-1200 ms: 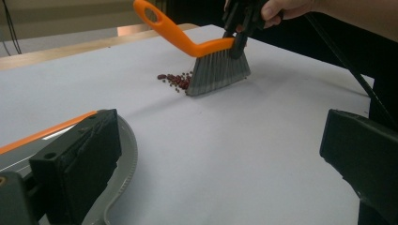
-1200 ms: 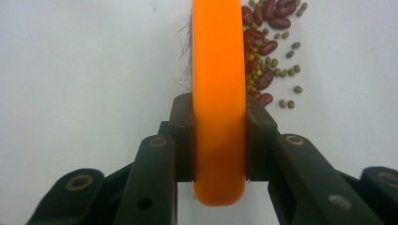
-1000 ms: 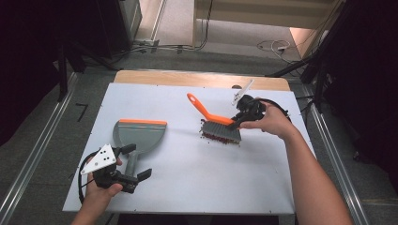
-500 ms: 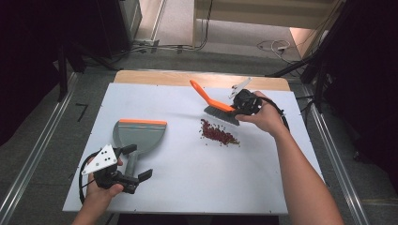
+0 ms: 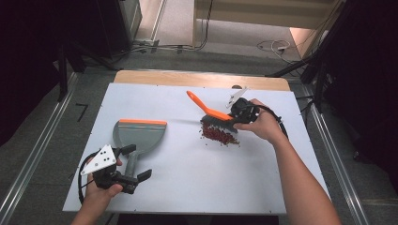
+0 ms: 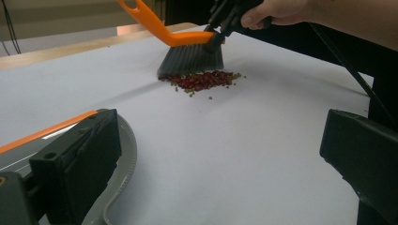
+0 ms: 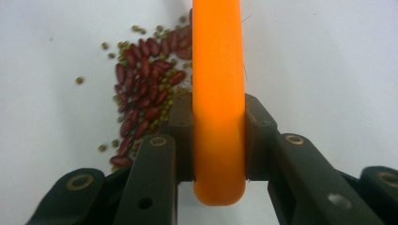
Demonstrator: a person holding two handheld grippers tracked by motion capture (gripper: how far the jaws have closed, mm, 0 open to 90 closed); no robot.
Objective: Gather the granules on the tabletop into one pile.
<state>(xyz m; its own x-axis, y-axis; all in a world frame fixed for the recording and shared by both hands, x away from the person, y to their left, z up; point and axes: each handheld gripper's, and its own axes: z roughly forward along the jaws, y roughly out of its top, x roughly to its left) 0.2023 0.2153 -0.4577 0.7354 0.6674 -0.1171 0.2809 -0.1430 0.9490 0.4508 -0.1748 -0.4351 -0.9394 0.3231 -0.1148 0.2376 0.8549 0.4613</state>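
Clamping brush (image 7: 218,93) tight w/ right gripper (image 7: 218,140), bristles touching beans (image 5: 218,135).

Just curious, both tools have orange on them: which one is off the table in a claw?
The brush. The right claw clamps its orange handle above the beans; the dustpan lies flat on the table by the left claw.

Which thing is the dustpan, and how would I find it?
Look at the white table, on its left side. The dustpan lies flat there, by the left gripper. It is grey with an orange front edge, and has no bristles like the brush.
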